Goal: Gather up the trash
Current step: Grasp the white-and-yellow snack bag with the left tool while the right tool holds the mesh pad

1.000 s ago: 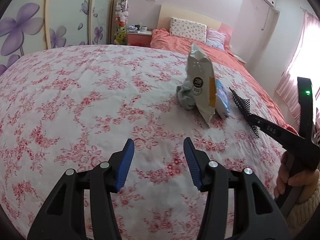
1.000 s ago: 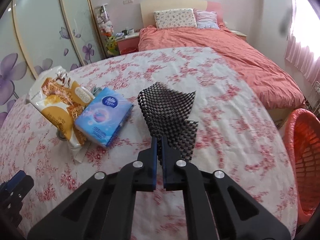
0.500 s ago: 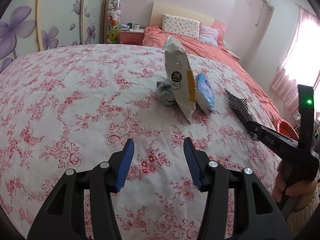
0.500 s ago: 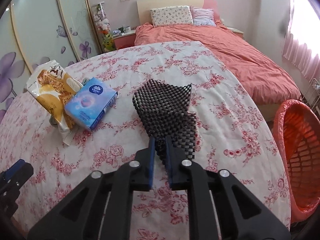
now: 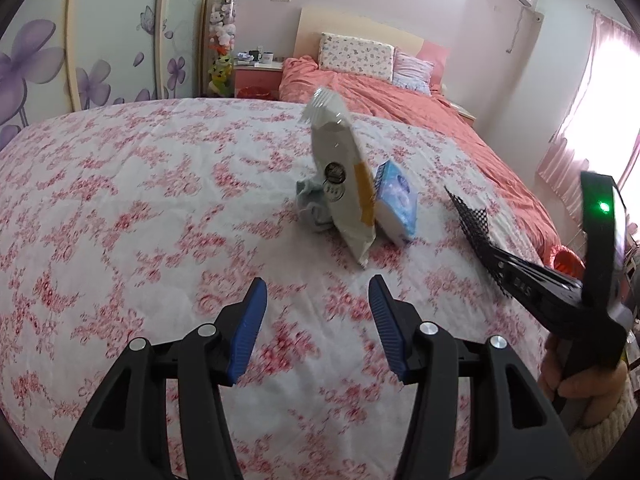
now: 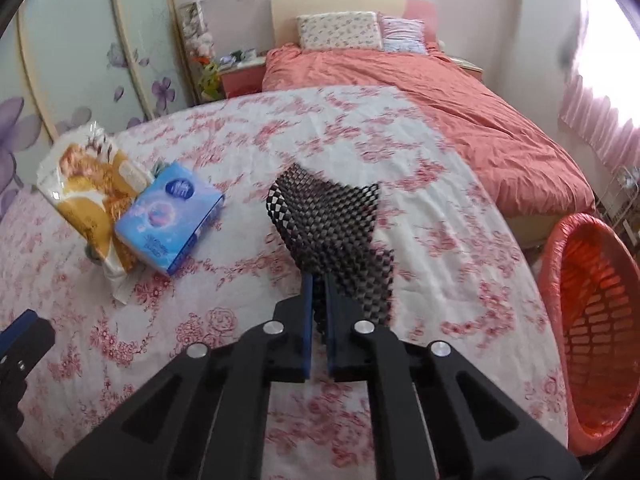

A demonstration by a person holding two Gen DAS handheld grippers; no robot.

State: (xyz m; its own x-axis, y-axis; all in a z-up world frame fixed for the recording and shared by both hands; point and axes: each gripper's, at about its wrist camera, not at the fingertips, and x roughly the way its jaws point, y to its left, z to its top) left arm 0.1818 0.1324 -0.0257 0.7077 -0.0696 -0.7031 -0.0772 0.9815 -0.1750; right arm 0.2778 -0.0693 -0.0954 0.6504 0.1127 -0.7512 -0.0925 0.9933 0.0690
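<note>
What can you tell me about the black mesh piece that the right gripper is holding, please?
The black mesh piece is a limp, open-weave sheet, like rubbery non-slip matting, with ragged cut edges. The right gripper is shut on its lower edge, and the rest stands up and forward from the fingers, slightly folded. It is lifted above the floral bedspread; only the gripper appears to touch it. The left wrist view shows it edge-on.

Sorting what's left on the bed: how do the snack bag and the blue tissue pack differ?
The snack bag is white and golden-orange with a crinkled sealed top; the tissue pack is blue and block-shaped. The snack bag is taller and props up on edge, while the tissue pack leans against it, lower. Both rest on the floral bedspread, held by neither claw.
</note>
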